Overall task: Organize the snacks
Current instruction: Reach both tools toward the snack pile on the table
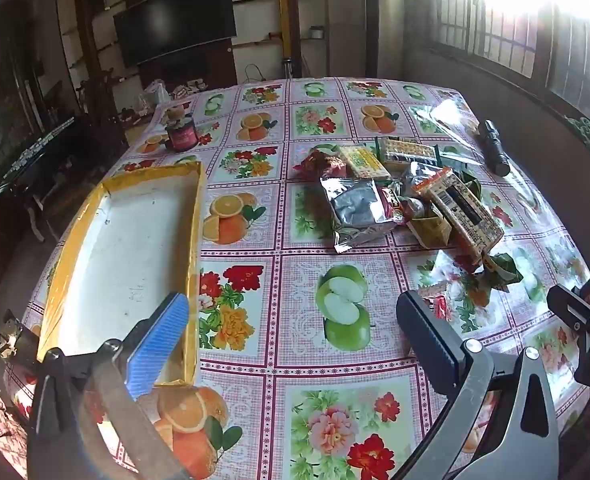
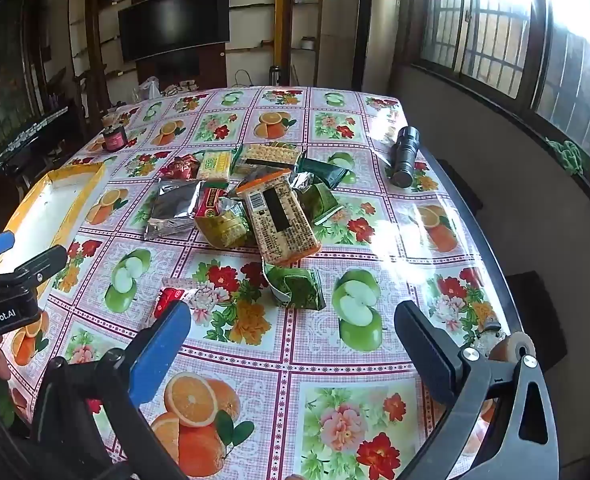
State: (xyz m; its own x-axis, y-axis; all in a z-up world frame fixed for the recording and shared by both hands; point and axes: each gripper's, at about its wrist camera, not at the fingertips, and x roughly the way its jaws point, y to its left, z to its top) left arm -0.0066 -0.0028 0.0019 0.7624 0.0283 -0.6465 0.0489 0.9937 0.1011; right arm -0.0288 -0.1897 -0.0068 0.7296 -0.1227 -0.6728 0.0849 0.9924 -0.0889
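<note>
Left gripper [image 1: 291, 320]: jaws spread wide, nothing between them, hovering over the tablecloth [image 1: 255, 392]; its blue pad sits above the near end of the yellow-rimmed tray [image 1: 197, 240], which is empty. Right gripper [image 2: 293, 330]: also fully spread, empty, tilted down at the table. Just ahead of it: a green snack packet [image 2: 299, 290] and a small red packet [image 2: 167, 298], lying apart from the main snack pile [image 2: 251, 196] mid-table. Orange cracker pack [image 2: 283, 220] on top of the pile, silver foil bag [image 2: 175, 208] on its left edge. Black flashlight [image 2: 405, 156] to the right, red jar [image 2: 114, 138] far left.
</note>
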